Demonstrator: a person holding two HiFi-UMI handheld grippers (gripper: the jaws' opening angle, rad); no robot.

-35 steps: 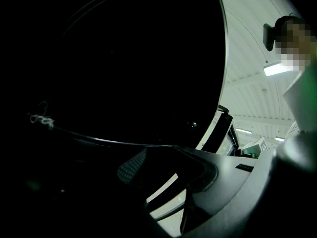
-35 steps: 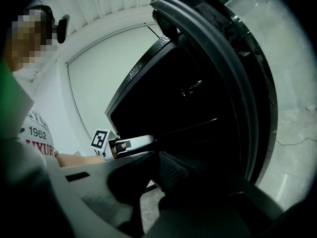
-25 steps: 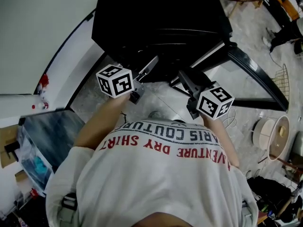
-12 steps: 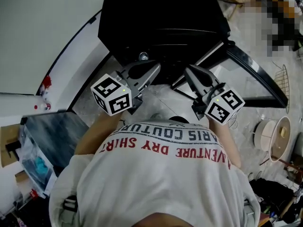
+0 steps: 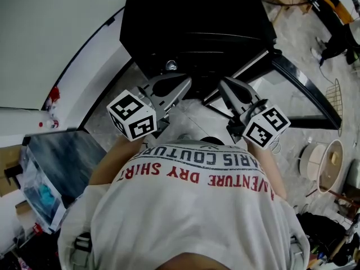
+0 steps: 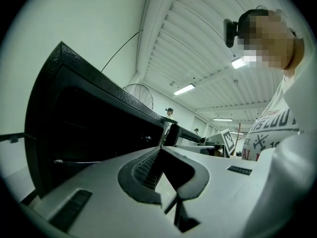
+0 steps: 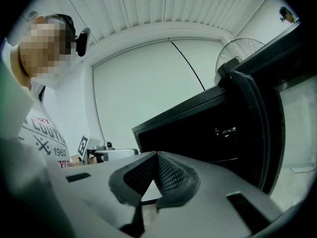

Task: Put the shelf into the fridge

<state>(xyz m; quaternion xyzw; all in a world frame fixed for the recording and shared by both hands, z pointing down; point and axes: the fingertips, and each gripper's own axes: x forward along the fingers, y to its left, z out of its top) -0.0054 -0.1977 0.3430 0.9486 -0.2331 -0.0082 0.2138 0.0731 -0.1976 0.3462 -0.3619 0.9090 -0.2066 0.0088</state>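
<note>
The black fridge stands with its door swung out to the right. Thin pale shelf edges show inside its dark cavity; I cannot make out more of them. My left gripper and right gripper hover side by side in front of my chest, tips just short of the fridge mouth. In the left gripper view the left gripper is shut with nothing between its pads, the fridge to its left. The right gripper is shut and empty too, with the fridge ahead.
A dark bin stands on the floor at my left. At the right lie a wire frame, a round pale drum and loose cables. A white wall runs along the fridge's left side. Tiled floor lies between me and the fridge.
Both grippers have drawn back a little from the fridge toward my chest and rolled flat. The left jaws have come together. The last half second shows almost no movement.
</note>
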